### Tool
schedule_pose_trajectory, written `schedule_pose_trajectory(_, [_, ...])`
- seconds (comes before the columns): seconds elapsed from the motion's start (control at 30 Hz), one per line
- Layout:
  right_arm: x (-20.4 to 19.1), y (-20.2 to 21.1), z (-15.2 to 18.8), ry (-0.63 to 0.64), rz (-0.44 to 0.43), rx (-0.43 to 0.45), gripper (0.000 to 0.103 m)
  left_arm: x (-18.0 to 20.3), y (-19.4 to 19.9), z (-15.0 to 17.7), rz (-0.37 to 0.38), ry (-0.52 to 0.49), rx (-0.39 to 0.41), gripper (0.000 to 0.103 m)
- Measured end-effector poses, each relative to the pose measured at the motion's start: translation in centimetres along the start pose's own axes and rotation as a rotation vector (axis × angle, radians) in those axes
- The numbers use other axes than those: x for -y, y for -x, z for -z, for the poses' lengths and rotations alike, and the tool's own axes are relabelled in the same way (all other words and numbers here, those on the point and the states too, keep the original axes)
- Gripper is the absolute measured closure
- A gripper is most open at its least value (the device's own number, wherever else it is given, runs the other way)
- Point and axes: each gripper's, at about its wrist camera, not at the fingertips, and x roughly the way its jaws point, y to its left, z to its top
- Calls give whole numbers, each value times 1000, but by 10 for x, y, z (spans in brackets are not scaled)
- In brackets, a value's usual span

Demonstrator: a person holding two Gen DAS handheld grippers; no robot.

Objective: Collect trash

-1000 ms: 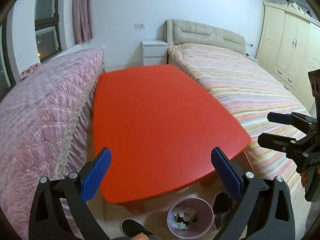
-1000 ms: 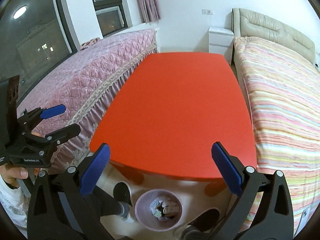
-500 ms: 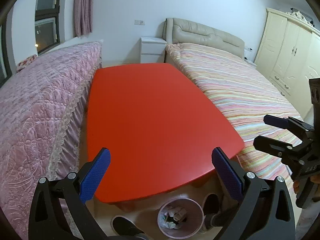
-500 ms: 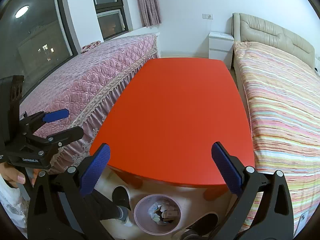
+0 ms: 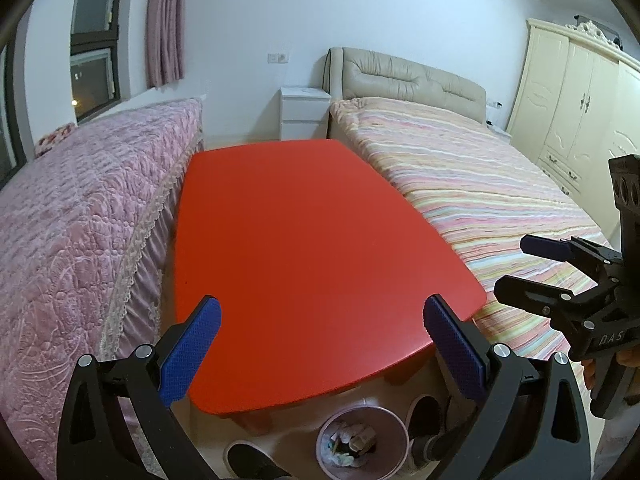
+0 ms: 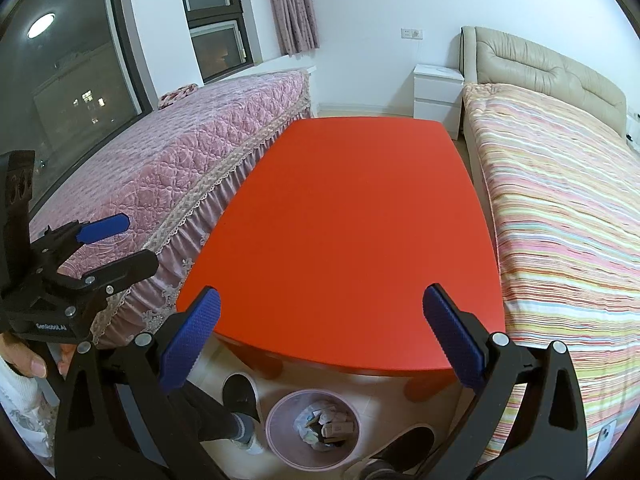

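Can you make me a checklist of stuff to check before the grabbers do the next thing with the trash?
1. Left gripper open and holding nothing: ok.
2. Right gripper open and holding nothing: ok.
3. Trash bin in view on the floor by the near end of the red table: ok.
4. Trash already inside the bin: ok, crumpled bits show in it.
5. Any trash left on the red table top: ok, none shows.
6. Trash elsewhere on the floor or under the table: cannot tell, mostly hidden.
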Motion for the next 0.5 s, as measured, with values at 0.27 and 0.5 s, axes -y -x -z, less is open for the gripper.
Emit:
schedule_pose_trajectory(0.27, [1, 1, -2, -3, 5, 2, 4, -3, -1, 1, -5, 14, -6, 6])
schedule_pose_trajectory(0.5, [1, 1, -1, -4, 6, 3, 4, -3, -3, 2, -5, 13, -11, 6])
